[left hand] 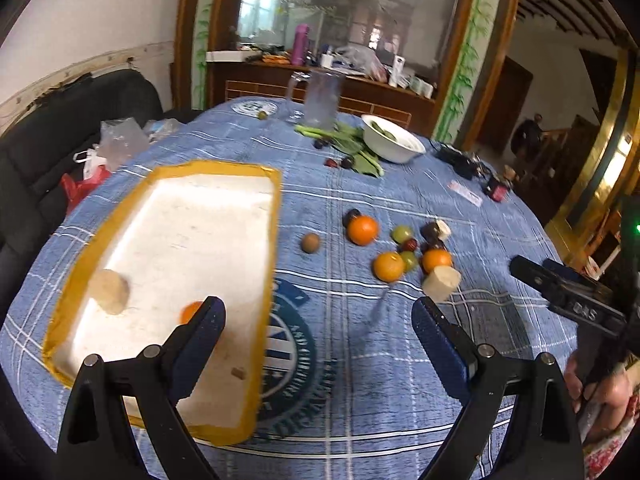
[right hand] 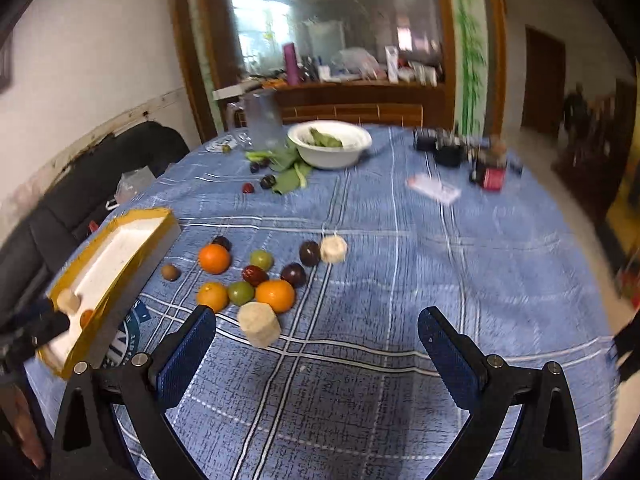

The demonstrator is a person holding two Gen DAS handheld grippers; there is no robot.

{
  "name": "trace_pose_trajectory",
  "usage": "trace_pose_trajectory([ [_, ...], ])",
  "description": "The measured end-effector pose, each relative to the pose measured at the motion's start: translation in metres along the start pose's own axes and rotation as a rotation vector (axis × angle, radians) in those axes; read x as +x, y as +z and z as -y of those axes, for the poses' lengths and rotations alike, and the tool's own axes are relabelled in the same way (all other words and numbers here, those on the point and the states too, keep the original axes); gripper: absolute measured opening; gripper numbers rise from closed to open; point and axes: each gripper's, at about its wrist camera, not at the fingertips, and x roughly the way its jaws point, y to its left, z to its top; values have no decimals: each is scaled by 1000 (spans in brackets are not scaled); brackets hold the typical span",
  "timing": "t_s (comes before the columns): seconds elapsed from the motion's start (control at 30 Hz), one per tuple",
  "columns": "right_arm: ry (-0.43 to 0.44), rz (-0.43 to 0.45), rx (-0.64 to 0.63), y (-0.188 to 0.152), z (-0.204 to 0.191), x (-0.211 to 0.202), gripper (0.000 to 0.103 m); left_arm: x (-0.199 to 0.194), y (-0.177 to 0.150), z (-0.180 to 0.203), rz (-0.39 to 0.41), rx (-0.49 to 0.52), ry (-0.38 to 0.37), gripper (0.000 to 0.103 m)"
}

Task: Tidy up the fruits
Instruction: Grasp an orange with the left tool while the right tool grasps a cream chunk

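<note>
So we've got both grippers spread wide with nothing between the fingers. The left gripper point(left hand: 318, 316) hovers over the near right edge of the foam tray point(left hand: 256, 300), the one with yellow tape round its rim. In it sit one orange point(left hand: 189, 312), half hidden behind our left finger, and a pale cut chunk point(left hand: 109, 292) that may be sugarcane, we can't say for sure.

The rest of the fruit is in a loose pile on the blue checked tablecloth point(right hand: 400, 280), to the right of the tray. From the right wrist view, the right gripper point(right hand: 316, 324) points just right of that pile. The closest piece is a pale chunk point(right hand: 259, 330) lying ahead of the left finger, a bit to the left of the gap. Touching it on the far side is an orange point(right hand: 275, 295), then a green fruit point(right hand: 241, 293) and another orange point(right hand: 212, 296) further left. Behind those are a red date-like fruit point(right hand: 254, 275), dark plum-like fruits point(right hand: 293, 274), a third orange point(right hand: 214, 258) and a small brown one point(right hand: 170, 272) nearest the tray.

We'd say the right hand is the nearer one to the pile. It needs to shift left and forward to centre that near chunk, whose long axis runs roughly left to right, so the fingers would close across its flat ends or get rolled to take its round sides. Then it's a carry left to the tray.
</note>
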Motion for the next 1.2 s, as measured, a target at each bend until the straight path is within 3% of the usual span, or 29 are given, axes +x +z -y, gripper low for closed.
trace_pose_trajectory([
  [0.17,93,-60,2,0,-11,29,83,13,-2,15,-26,34,-17,91],
  [0.3,121,-71,-42,0,-26,48,72,22,0,19,-51,59,1,56],
  [0.37,136,-73,-64,-3,-34,56,66,27,1,18,-60,60,12,50],
  [0.5,148,-106,-111,-12,-42,71,60,39,5,21,-62,60,6,50],
  [0.6,119,-112,-171,-17,-50,78,56,56,7,31,-97,67,-41,50],
  [0.63,109,-110,-184,-18,-52,79,53,61,8,36,-108,71,-48,50],
  [0.7,100,-105,-198,-18,-53,80,36,69,10,45,-119,93,-43,50],
  [0.93,76,-100,-162,-15,-41,76,36,104,26,65,-119,157,-58,49],
  [1.0,75,-100,-149,-14,-38,74,36,115,26,65,-141,149,-77,38],
  [1.2,55,-102,-165,-15,-39,72,36,130,26,62,-168,112,-161,35],
])
